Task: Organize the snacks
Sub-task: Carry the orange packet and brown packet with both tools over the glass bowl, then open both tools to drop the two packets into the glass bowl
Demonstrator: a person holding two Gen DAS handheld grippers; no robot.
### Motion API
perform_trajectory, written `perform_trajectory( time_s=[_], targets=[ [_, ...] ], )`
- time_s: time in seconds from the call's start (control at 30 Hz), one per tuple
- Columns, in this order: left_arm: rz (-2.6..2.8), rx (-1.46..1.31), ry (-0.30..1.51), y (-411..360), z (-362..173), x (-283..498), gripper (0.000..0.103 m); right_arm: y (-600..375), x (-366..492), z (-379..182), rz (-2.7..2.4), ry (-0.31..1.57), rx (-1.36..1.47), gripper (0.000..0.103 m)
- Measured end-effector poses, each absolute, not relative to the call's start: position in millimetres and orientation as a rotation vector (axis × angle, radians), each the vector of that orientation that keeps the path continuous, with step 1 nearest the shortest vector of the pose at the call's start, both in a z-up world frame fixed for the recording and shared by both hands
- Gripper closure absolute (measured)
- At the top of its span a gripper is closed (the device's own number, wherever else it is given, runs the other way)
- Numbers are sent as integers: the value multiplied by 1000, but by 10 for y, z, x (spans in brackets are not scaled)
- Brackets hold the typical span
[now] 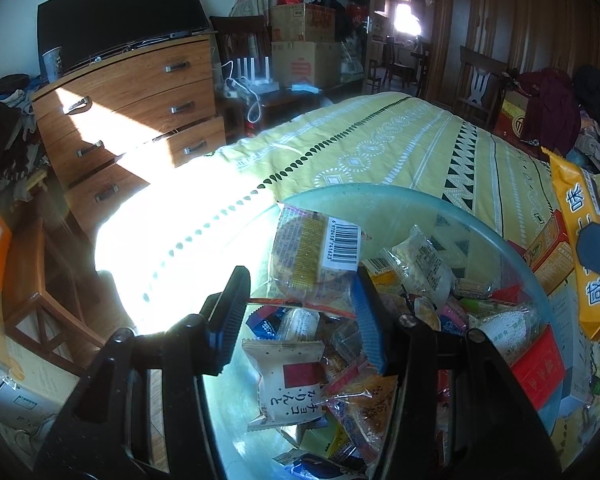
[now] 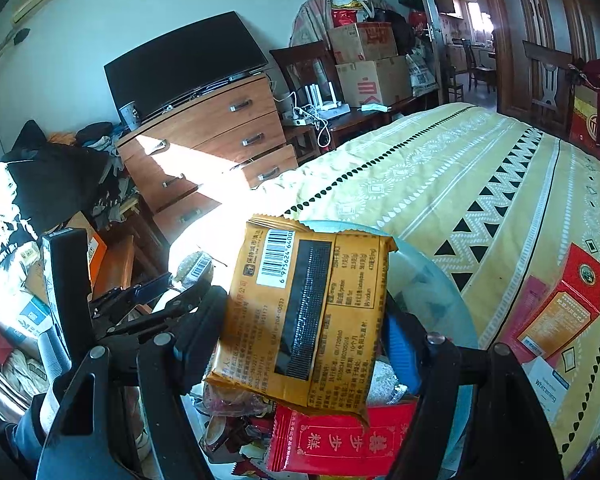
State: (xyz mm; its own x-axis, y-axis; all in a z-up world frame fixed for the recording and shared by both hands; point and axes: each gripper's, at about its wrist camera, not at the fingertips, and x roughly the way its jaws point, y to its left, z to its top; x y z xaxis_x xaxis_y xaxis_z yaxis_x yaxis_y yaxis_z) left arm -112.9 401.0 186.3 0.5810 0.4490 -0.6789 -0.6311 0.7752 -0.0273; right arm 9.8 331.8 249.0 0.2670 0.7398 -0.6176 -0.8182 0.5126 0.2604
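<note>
A clear glass bowl (image 1: 440, 204) full of wrapped snacks sits on a yellow patterned bedspread (image 1: 380, 140). My left gripper (image 1: 300, 316) is above the bowl, shut on a clear-wrapped round cake with a barcode label (image 1: 312, 256). My right gripper (image 2: 308, 320) is shut on an orange snack packet (image 2: 300, 312) and holds it over the bowl (image 2: 432, 280). That packet also shows in the left wrist view (image 1: 580, 240), at the right. A red snack packet (image 2: 340, 444) lies under it. The left gripper's fingers (image 2: 148, 288) show at the left of the right wrist view.
Red and orange boxes (image 2: 560, 304) lie on the bedspread right of the bowl. A wooden dresser (image 1: 132, 120) with a dark TV (image 1: 116, 16) stands left of the bed. A wooden stool (image 1: 32, 280) and cardboard boxes (image 1: 304, 40) are beyond.
</note>
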Motion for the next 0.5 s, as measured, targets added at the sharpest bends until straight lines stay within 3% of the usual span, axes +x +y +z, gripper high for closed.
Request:
perform_trajectory(
  time_s=[0.5],
  targets=[
    [649, -292, 719, 4041, 1819, -1123, 49, 3308, 174, 2407, 1053, 789, -100, 25]
  ],
)
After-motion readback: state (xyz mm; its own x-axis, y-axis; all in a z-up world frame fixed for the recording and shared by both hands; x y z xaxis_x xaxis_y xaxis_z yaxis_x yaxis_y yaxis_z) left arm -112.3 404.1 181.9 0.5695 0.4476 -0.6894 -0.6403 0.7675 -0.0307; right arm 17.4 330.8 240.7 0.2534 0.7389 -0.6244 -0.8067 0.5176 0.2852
